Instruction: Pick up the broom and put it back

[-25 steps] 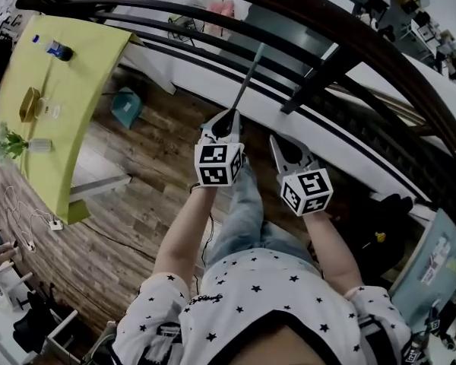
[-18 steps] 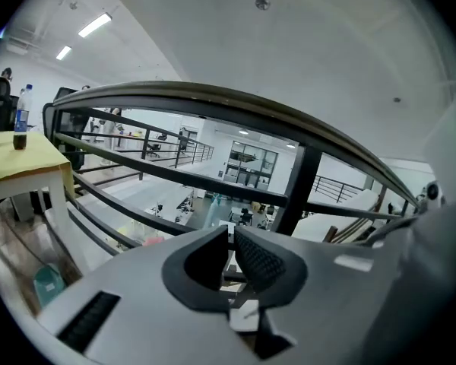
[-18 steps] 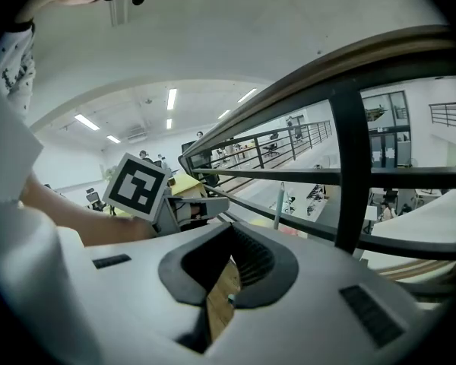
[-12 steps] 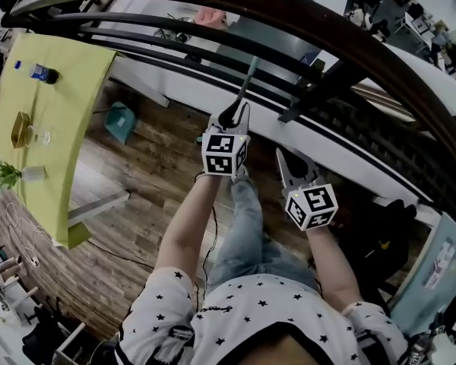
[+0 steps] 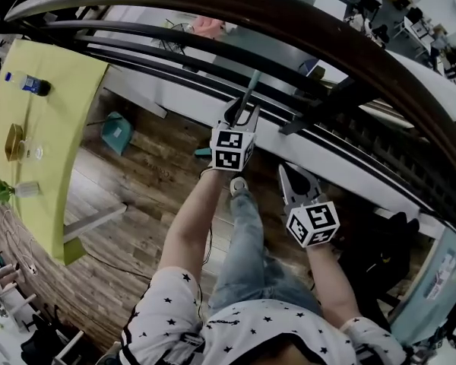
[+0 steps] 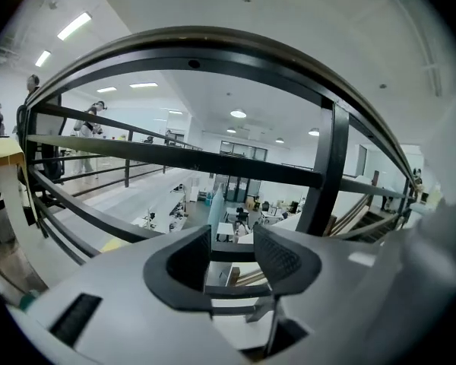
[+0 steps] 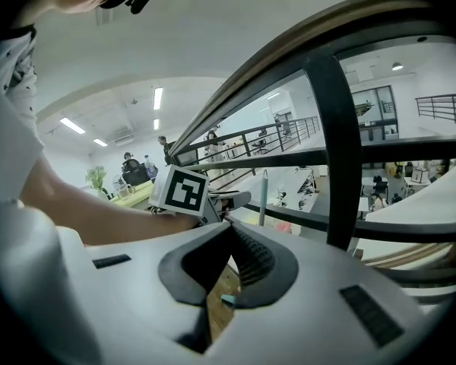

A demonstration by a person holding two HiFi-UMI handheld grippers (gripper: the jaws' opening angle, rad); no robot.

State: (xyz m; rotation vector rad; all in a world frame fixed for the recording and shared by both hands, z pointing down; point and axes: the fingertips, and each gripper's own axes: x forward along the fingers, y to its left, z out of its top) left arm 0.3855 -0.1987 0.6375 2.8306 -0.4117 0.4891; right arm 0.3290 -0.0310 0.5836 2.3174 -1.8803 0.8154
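Left fingers (image 6: 283,255) just opened wide, empty; right fingers (image 7: 252,258) closed; right gripper view shows broom handle (image 7: 263,196) upright

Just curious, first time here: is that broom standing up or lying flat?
Standing upright: the broom handle rises vertically beside the railing in the right gripper view.

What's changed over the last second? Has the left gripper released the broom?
Yes. The left gripper has just opened its jaws and let go of the broom handle, which still stands between them, leaning on the railing. The right gripper has dropped back toward the person. Unchanged: the right gripper's jaws are together and empty, and the broom is at the railing.
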